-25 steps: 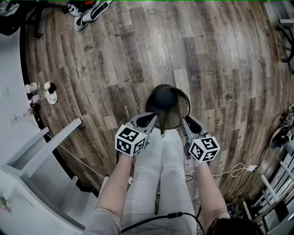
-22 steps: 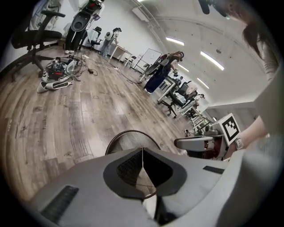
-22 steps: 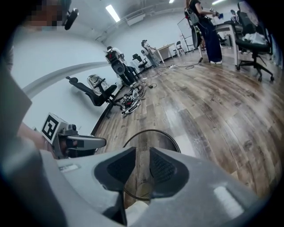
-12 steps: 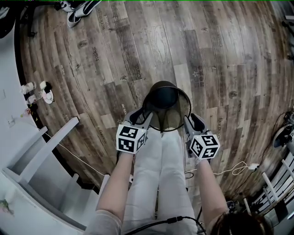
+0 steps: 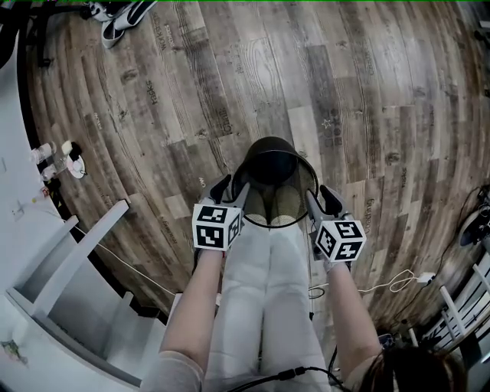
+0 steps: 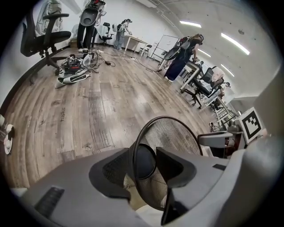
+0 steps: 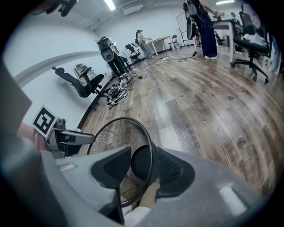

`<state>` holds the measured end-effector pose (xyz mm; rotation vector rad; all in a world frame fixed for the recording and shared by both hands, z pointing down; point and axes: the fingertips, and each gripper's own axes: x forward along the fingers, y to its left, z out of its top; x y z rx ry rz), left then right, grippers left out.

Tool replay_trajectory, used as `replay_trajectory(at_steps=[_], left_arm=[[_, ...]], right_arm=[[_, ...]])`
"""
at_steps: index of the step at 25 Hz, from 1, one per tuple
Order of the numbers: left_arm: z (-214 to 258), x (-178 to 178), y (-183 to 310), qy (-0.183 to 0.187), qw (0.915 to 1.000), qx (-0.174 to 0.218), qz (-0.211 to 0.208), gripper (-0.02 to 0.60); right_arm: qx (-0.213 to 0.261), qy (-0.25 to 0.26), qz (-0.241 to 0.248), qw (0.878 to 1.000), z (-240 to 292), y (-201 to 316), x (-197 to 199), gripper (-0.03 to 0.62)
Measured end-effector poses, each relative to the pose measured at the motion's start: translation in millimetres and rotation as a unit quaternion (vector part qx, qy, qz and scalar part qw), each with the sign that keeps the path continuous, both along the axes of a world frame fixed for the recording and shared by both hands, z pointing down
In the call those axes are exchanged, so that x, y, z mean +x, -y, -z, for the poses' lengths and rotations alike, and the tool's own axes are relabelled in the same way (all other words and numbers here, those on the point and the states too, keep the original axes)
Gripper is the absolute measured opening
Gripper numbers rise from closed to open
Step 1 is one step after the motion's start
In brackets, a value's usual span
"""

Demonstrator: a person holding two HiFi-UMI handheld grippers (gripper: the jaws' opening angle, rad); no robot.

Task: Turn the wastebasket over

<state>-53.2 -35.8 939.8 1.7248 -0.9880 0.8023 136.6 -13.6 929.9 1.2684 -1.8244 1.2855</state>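
The wastebasket [image 5: 289, 157] is black wire mesh with a solid dark bottom. It stands on the wood floor just in front of my feet, mouth up. My left gripper [image 5: 228, 190] straddles the left side of its rim and my right gripper [image 5: 323, 200] straddles the right side. In the left gripper view the rim wire of the wastebasket [image 6: 171, 137] runs between the jaws of the left gripper [image 6: 143, 153], which are opening and stand clear of it. In the right gripper view the right gripper [image 7: 143, 155] is likewise opening, with the rim of the wastebasket [image 7: 111, 137] loose between its pads.
My legs in white trousers [image 5: 264, 291] reach up to the basket. A white frame [image 5: 76, 245] stands at the left, with small white items [image 5: 61, 157] by the wall. Shoes [image 5: 115, 15] lie far left. Cables [image 5: 398, 283] trail at the right. Office chairs [image 7: 82, 84] and people stand farther off.
Both grippers have come down with the basket, which now sits lower, by my feet. Both pairs of jaws have spread apart and no longer pinch the rim.
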Motion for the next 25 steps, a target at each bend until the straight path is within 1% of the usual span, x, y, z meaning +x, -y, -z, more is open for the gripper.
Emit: replay_trajectory(at_steps=[5,7,12,15,16,18,20,23,25], left_arm=[[-18.4,-0.9,-3.9,0.016,0.9996,-0.015,-0.019,0.19],[-24.5,-3.3,-6.4,0.018,0.9995,-0.022,-0.017,0.19],[-36.2,-4.9,-13.7,-0.002,0.9992,-0.039,0.002,0.189],[-42.5,-5.5,-20.2,0.0,0.9991,-0.043,0.0,0.187],[-42.7,-6.8,-21.5,0.003,0.9992,-0.04,0.001,0.176],[-42.1,-9.5,-21.9,0.01,0.9994,-0.033,0.002,0.13],[-43.3,-8.9,-21.8,0.012,0.9993,-0.036,0.008,0.098],[-47.9,-6.6,-28.4,0.002,0.9975,-0.064,0.031,0.086],[-48.9,-7.2,-31.5,-0.01,0.9959,-0.071,0.055,0.086]], right_arm=[[-0.022,-0.004,-0.009,1.0,-22.5,-5.1,3.2,0.156],[-0.029,-0.007,-0.014,0.999,-30.8,-7.3,4.9,0.156],[-0.045,-0.01,-0.017,0.999,-45.8,-12.6,6.5,0.111],[-0.051,-0.012,-0.015,0.999,-51.3,-15.8,6.8,0.078],[-0.051,-0.01,-0.018,0.998,-51.8,-16.7,5.7,0.072],[-0.049,-0.008,-0.019,0.999,-51.5,-16.9,2.9,0.053],[-0.049,-0.01,-0.02,0.999,-51.3,-15.3,3.3,0.044],[-0.052,-0.009,-0.032,0.998,-51.0,-15.5,5.3,0.038],[-0.053,-0.009,-0.037,0.998,-50.7,-16.3,5.6,0.037]])
